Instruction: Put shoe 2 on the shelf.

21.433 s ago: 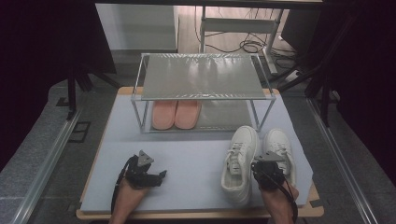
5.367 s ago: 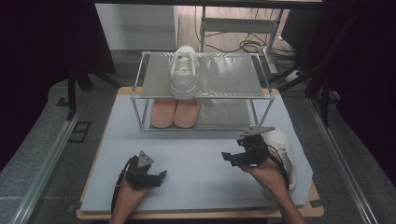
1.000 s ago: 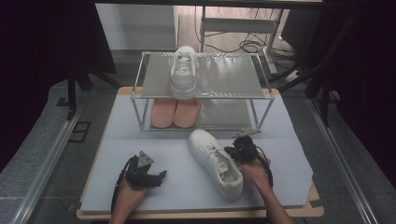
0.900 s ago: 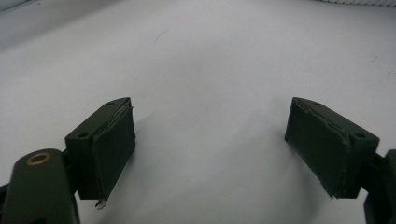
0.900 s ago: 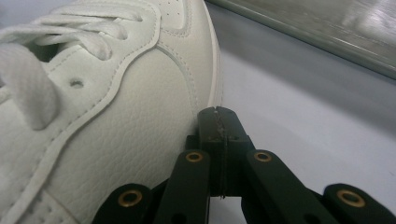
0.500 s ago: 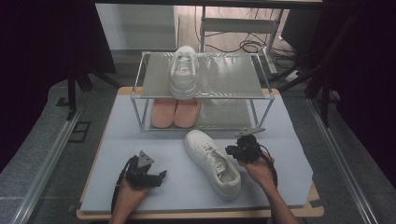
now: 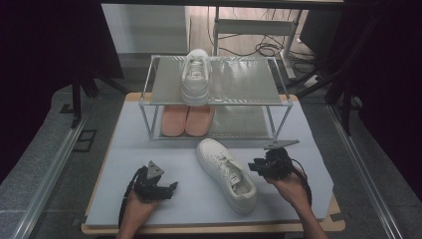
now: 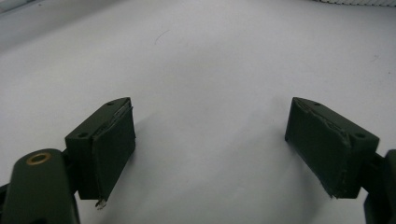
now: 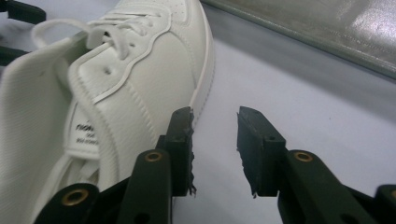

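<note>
Beside the white sneaker [image 7: 227, 174] on the desk [image 7: 114, 159] — right gripper [image 9: 215, 140] fingers slightly parted, holding nothing; left gripper [image 8: 210, 144] wide open, empty.

A wooden table [image 7: 209, 230] is covered by a pale blue-grey mat [image 7: 149, 149]. A two-tier metal rack [image 7: 239, 87] is placed at its far edge. Grey carpeted floor [image 7: 40, 164] is seen on both sides, with metal rails [image 7: 47, 174] running alongside. Dark curtains [image 7: 45, 45] are hung left and right. Behind the rack, cables [image 7: 266, 48] are lying on a lighter floor. Lighting is dim and even.
</note>
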Demonstrator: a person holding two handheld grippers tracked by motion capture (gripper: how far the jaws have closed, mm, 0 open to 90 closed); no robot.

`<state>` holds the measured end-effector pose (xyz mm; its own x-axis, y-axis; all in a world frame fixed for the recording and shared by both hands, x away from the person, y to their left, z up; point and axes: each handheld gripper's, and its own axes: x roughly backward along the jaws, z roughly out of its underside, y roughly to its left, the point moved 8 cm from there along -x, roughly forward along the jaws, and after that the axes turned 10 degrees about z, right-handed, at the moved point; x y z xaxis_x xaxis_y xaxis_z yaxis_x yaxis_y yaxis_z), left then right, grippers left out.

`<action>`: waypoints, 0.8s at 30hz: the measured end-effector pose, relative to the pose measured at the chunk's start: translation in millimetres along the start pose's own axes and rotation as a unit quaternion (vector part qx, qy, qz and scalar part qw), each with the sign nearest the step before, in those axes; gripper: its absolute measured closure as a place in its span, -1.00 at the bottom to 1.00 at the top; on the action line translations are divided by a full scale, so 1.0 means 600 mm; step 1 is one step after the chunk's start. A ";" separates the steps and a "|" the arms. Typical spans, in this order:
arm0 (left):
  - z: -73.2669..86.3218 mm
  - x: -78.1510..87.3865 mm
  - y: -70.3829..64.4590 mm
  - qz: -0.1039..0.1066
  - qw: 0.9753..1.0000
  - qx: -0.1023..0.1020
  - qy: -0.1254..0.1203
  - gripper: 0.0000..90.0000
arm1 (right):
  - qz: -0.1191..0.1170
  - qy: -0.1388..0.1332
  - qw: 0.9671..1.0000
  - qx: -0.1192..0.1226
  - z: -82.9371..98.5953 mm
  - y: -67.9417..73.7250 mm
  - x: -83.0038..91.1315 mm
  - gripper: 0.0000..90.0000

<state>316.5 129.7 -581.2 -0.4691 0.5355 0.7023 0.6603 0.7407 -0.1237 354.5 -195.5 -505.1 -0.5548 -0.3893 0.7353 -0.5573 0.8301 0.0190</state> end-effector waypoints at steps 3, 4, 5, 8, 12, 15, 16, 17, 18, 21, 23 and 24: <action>0.000 0.000 0.000 0.000 1.000 -0.001 0.000 -0.64 | -0.003 -0.001 1.000 0.000 0.002 0.001 0.012 0.36; 0.000 0.000 0.000 0.000 1.000 -0.001 0.000 -0.64 | -0.004 0.000 1.000 -0.001 0.003 0.002 0.016 0.33; 0.000 0.000 0.000 0.000 1.000 0.000 0.000 -0.64 | -0.006 0.000 1.000 -0.002 0.004 0.003 0.020 0.32; 0.000 0.000 0.000 0.000 1.000 0.000 -0.001 -0.64 | -0.011 0.001 1.000 -0.001 0.006 0.006 0.032 0.29; 0.000 0.000 0.000 -0.001 1.000 0.001 -0.002 -0.64 | -0.025 0.004 1.000 0.003 0.010 0.013 0.044 0.26; 0.000 0.000 0.000 -0.001 1.000 0.001 -0.002 -0.64 | -0.036 0.010 0.999 0.008 0.013 0.023 0.049 0.24; 0.000 0.000 0.000 -0.001 1.000 0.001 -0.002 -0.64 | -0.039 0.013 0.999 0.010 0.014 0.027 0.051 0.23; 0.000 0.000 0.000 -0.001 1.000 0.001 -0.002 -0.64 | -0.041 0.016 0.999 0.011 0.015 0.029 0.051 0.21; 0.000 0.000 0.000 -0.001 1.000 0.001 -0.002 -0.64 | -0.042 0.018 0.999 0.013 0.015 0.033 0.052 0.20; 0.000 0.000 0.000 -0.001 1.000 0.000 -0.002 -0.64 | -0.048 0.028 0.998 0.018 0.016 0.044 0.050 0.19; 0.000 0.000 0.000 -0.001 1.000 0.000 -0.002 -0.64 | -0.051 0.033 0.998 0.023 0.015 0.050 0.047 0.19; 0.000 0.000 0.000 -0.002 1.000 0.000 -0.002 -0.64 | -0.051 0.037 0.998 0.025 0.015 0.052 0.044 0.19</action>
<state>316.5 129.3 -581.1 -0.4733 0.5347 0.7001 0.6584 0.7427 -0.1221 316.7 -183.6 -491.2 -0.4469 -0.4394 0.7792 -0.6404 0.7654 0.0643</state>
